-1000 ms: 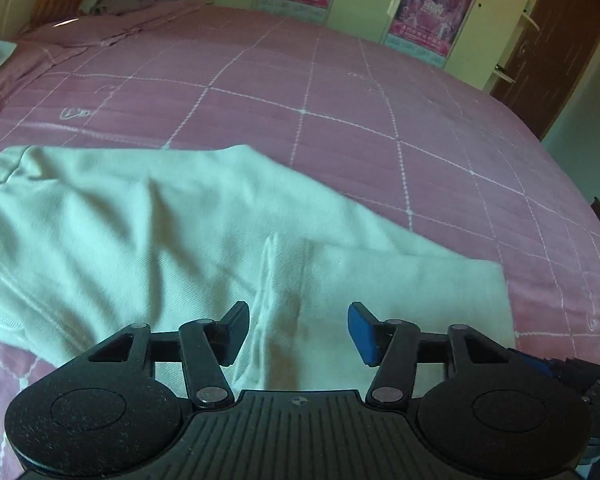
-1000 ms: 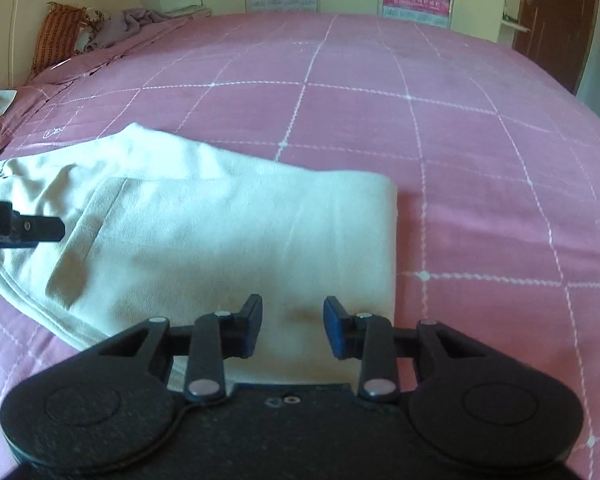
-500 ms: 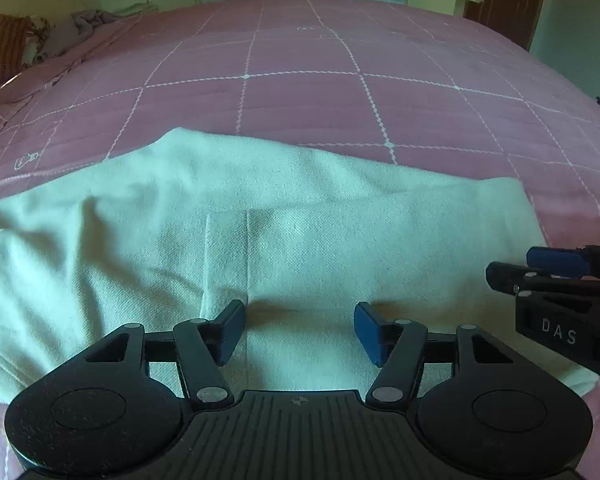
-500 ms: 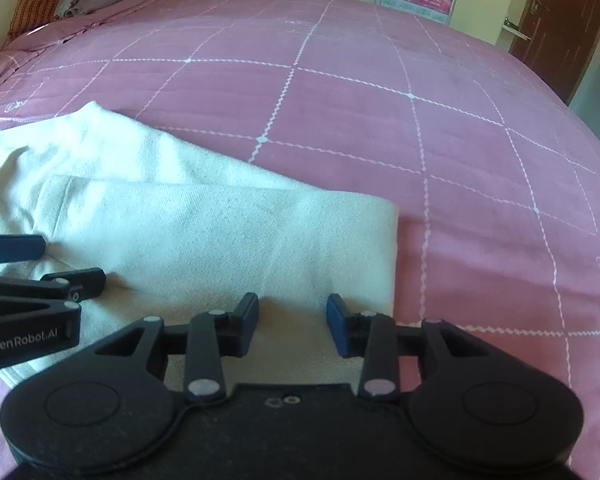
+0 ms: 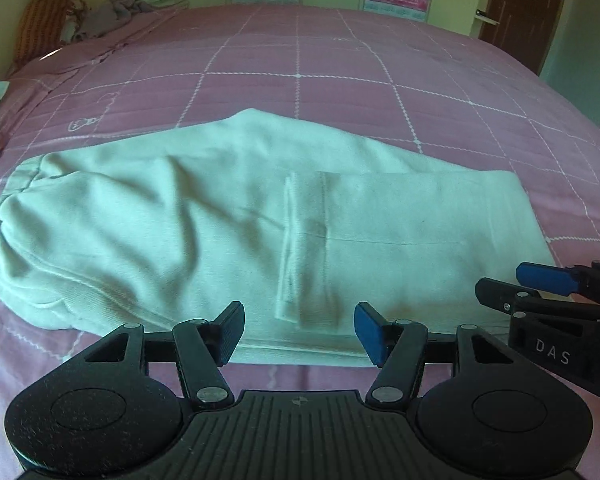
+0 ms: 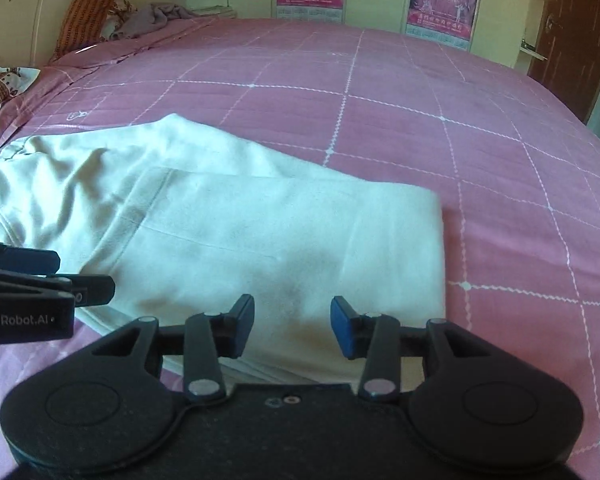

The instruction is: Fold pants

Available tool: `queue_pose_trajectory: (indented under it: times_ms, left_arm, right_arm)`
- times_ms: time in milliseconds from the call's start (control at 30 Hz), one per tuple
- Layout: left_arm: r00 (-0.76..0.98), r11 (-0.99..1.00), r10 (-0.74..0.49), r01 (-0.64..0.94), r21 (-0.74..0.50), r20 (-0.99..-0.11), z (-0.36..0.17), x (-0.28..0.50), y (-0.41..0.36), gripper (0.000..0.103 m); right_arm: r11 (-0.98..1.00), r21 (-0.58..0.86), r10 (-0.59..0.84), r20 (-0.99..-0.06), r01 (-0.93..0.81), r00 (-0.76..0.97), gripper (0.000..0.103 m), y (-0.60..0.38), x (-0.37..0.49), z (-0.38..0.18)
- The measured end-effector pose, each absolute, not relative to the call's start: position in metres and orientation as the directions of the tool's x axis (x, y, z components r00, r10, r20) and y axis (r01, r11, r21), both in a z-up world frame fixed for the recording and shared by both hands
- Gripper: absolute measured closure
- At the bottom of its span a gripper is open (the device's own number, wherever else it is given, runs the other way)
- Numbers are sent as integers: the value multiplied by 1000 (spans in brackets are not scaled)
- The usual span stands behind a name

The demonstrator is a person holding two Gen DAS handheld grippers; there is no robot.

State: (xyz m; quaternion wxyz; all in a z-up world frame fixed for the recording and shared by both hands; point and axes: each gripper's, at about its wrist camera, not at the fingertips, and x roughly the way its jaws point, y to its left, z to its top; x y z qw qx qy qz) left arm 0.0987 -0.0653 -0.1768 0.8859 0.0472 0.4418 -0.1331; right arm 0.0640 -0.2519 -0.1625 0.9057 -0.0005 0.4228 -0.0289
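Note:
White pants [image 5: 220, 232] lie flat on the pink bed, folded over themselves, waistband at the left and folded edge at the right; the leg hems [image 5: 304, 248] lie across the middle. They also show in the right wrist view [image 6: 260, 232]. My left gripper [image 5: 299, 332] is open and empty, just above the pants' near edge by the hems. My right gripper [image 6: 293, 330] is open and empty over the near edge of the folded right part. Each gripper shows in the other's view: the right one [image 5: 540, 292], the left one [image 6: 60, 280].
The pink quilted bedspread [image 6: 420, 128] reaches far back and right. Pillows and a crumpled grey cloth [image 6: 152, 20] lie at the far left by the headboard. A wardrobe with posters [image 6: 444, 4] and a brown door [image 6: 572, 32] stand beyond the bed.
Both grippers have pulled back toward the near edge of the pants, so more of the garment is in view. Both stay open and empty. The pants have not moved.

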Motion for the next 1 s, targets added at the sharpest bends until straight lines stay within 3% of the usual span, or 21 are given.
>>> queue_pose_trajectory:
  times_ms: [167, 267, 300, 433, 767, 933, 1000]
  left_arm:
    - [601, 985, -137, 170, -42, -788, -180, 119, -24, 42]
    - [521, 994, -81, 101, -33, -850, -207, 145, -5, 40]
    - [500, 992, -117, 102, -76, -858, -217, 149, 3, 40]
    - [525, 988, -111, 153, -34, -844, -211, 139, -1, 39]
    - [560, 982, -168, 25, -186, -811, -177, 127, 64, 39]
    - [589, 973, -167, -30, -228, -791, -174, 121, 97, 19]
    - [587, 965, -174, -58, -255, -791, -178, 126, 112, 19]
  right_arm:
    - [1000, 2, -17, -761, 28, 648, 61, -227, 63, -159]
    - [999, 24, 2, -761, 26, 649, 61, -215, 66, -156]
    - [1000, 15, -2, -760, 20, 650, 61, -208, 66, -153]
    - [999, -48, -32, -734, -5, 678, 61, -187, 65, -134]
    - [996, -75, -19, -684, -45, 730, 56, -154, 60, -100]
    - [997, -56, -1, -668, -49, 744, 47, -141, 54, -92]
    - [998, -47, 5, -670, -49, 742, 47, -137, 54, -95]
